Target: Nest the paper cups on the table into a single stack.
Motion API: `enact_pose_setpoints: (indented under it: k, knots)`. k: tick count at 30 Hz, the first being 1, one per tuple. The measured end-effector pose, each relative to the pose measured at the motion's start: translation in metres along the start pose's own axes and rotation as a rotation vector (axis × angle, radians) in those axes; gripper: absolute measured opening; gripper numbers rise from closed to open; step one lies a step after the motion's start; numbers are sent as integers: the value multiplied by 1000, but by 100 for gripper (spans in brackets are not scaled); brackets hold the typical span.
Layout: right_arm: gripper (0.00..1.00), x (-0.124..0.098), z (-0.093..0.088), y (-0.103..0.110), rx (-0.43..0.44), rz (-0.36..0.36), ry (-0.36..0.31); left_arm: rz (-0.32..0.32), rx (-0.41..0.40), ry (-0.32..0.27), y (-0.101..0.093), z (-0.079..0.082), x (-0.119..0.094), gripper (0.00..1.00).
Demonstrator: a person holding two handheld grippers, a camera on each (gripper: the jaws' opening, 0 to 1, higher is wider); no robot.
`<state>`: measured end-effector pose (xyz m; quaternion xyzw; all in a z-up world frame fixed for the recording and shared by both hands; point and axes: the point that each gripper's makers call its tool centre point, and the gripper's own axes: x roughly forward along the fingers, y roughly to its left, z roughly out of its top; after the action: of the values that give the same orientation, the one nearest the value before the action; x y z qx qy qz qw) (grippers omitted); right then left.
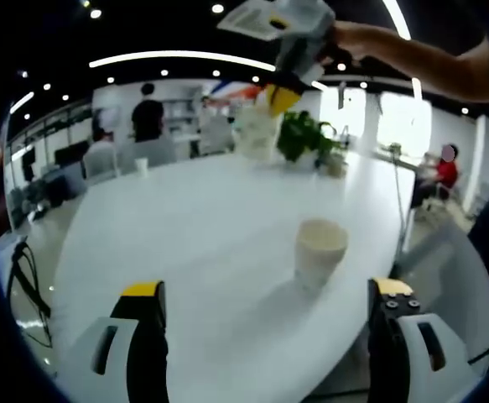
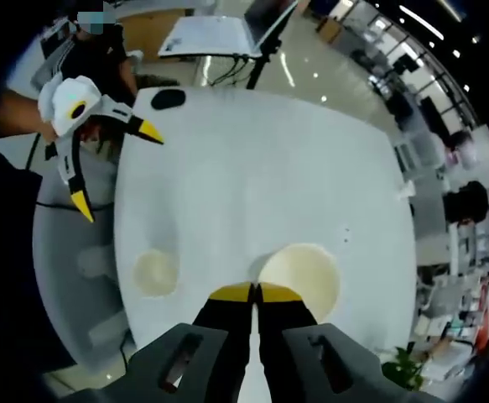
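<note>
A cream paper cup [image 1: 319,252] stands upright on the white table [image 1: 185,243], just ahead of my left gripper [image 1: 267,290] and slightly right of centre between its wide-open, empty jaws. My right gripper [image 1: 278,101] hangs high above the table, shut on the rim of a second paper cup [image 1: 257,134]. Looking down in the right gripper view, my right gripper [image 2: 255,292] pinches that held cup [image 2: 303,273] at its near rim. The standing cup [image 2: 156,271] sits to its left on the table [image 2: 269,176]. My left gripper [image 2: 114,168] is open near the table's edge.
At the table's far end stand a green potted plant [image 1: 303,134] and a small white cup [image 1: 141,165]. A black flat object [image 2: 169,98] lies near one table edge. People and office chairs are beyond the table. A person's arm [image 1: 429,59] reaches in from the upper right.
</note>
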<state>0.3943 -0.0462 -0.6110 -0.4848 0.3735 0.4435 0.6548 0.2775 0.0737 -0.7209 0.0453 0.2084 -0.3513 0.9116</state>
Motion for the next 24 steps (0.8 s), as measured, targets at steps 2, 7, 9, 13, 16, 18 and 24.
enact_pose_setpoints:
  k: [2, 7, 9, 13, 16, 18, 24]
  knots:
    - [0, -2, -1, 5, -4, 4, -2, 3, -6, -2, 0, 0, 1, 98]
    - [0, -5, -4, 16, -10, 18, 4, 11, -26, -13, 1, 0, 4, 98]
    - [0, -6, -5, 19, -9, 17, 4, 12, -24, -11, 0, 0, 4, 98]
    - [0, -6, -6, 23, 2, 18, -1, 7, -7, 0, 0, -3, 7, 98]
    - [0, -4, -7, 27, 8, 19, -3, 2, -7, 5, -1, -6, 9, 98]
    - [0, -5, -7, 31, 7, 23, -5, 4, -7, 11, -1, -8, 10, 98]
    - [0, -4, -5, 43, -8, 30, -13, 4, -2, 23, -3, -14, 17, 98]
